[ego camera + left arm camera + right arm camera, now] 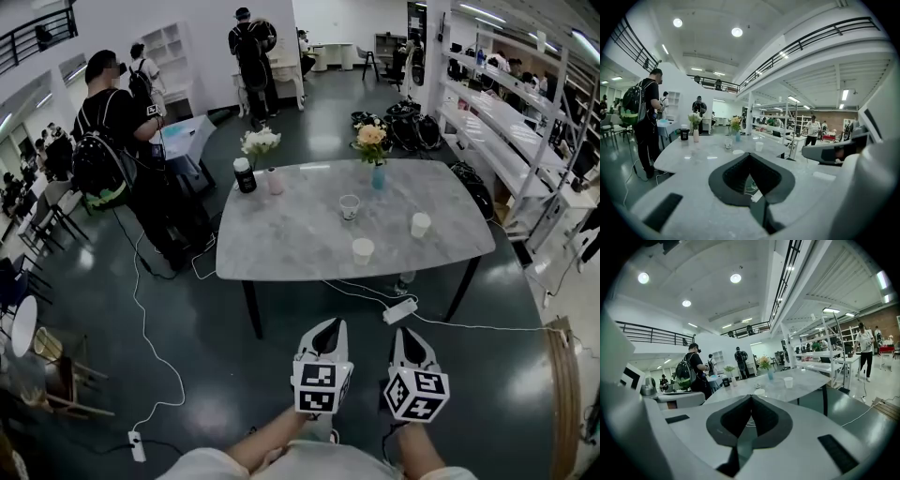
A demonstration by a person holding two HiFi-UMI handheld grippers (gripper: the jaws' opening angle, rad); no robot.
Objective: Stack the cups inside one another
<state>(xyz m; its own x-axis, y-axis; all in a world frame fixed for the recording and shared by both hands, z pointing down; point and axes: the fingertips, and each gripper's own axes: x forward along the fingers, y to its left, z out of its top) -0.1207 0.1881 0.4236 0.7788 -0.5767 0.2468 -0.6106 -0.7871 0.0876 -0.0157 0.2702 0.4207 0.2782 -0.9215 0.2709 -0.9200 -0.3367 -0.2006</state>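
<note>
Three cups stand on the grey marble table (281, 244): a patterned one (349, 207) in the middle, a white one (420, 225) to its right, and a white one (363, 250) nearest me. In the left gripper view they show as small shapes (728, 143) (759, 146) far beyond the jaws. The right gripper view shows a white cup (788, 382) on the far tabletop. My left gripper (328, 328) and right gripper (409, 336) hang side by side over the floor, short of the table's near edge. Both are shut with nothing in them.
On the table's far side stand a vase of white flowers (260, 142), orange flowers (372, 136) in a blue vase, a black jar (245, 175) and a pink bottle (275, 181). A power strip (400, 310) and cables lie under the table. A person with a backpack (108, 141) stands left; shelving (525, 141) lines the right.
</note>
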